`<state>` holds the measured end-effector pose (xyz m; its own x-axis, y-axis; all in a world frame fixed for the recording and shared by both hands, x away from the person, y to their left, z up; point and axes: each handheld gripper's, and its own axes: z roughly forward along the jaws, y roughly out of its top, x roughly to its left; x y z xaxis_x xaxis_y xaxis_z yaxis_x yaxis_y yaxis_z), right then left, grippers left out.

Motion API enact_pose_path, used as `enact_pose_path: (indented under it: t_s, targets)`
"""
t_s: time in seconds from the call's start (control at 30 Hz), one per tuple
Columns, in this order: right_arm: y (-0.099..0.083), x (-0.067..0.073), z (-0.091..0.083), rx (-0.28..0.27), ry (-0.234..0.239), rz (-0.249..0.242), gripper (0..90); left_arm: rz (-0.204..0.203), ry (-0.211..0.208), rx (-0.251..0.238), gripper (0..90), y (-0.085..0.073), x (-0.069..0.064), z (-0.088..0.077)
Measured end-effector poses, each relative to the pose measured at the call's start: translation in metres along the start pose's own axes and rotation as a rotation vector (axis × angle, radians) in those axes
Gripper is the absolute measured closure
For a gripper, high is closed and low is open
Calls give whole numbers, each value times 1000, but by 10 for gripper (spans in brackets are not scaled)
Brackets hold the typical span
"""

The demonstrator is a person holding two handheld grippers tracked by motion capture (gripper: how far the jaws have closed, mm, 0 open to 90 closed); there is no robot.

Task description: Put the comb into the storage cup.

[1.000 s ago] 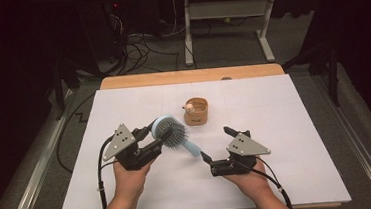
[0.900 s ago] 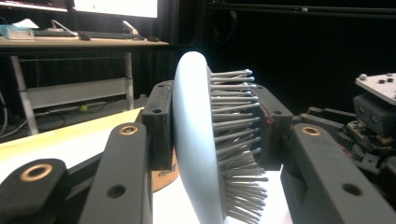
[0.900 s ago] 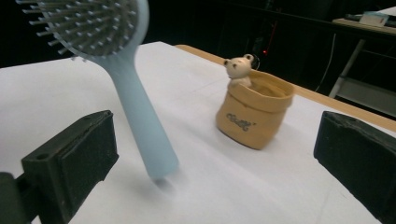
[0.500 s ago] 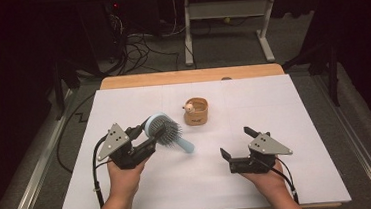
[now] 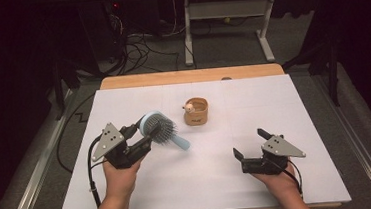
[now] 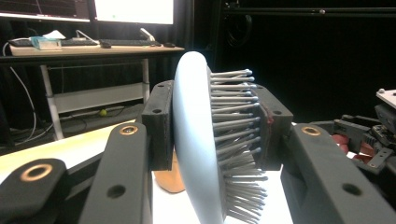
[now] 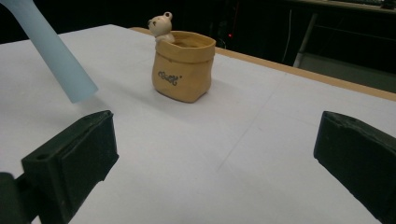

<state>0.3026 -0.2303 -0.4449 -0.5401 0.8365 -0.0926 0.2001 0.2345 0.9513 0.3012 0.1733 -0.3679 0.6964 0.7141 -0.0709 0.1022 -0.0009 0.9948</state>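
Pale-blue hairbrush (image 5: 158, 130), left of centre in the high view, is clamped by its head in the left gripper (image 5: 143, 138), handle slanting down. The right gripper (image 5: 250, 149), lower right, gapes empty. Probably best to steer the handle steadily into the tan pot (image 5: 196, 111).

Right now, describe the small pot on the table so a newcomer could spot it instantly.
Start at the white sheet covering the table; near its middle, toward the far edge, stands a tan sack-shaped pot. Unlike the blue hairbrush clamped in the left gripper, it stands free and has a small cream bear peeking over its rim.
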Motion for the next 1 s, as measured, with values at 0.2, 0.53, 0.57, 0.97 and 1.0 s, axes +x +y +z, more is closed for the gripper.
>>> enact_pose_path:
  t_s: [0.2, 0.53, 0.57, 0.97, 1.0]
  targets:
    - [-5, -9, -6, 3, -24, 13, 3, 9, 23, 0, 581, 0, 5, -3]
    - [-15, -23, -19, 15, -55, 41, 3, -3, 50, -12, 581, 1, 12, -9]
    - [-16, -24, -20, 16, -58, 44, 3, -2, 54, -11, 580, 1, 13, -10]
    - [-23, -35, -34, 11, -80, 61, 3, -10, 81, -22, 581, 2, 20, -17]
    - [-24, -37, -36, 11, -82, 64, 3, -9, 81, -21, 580, 2, 20, -17]
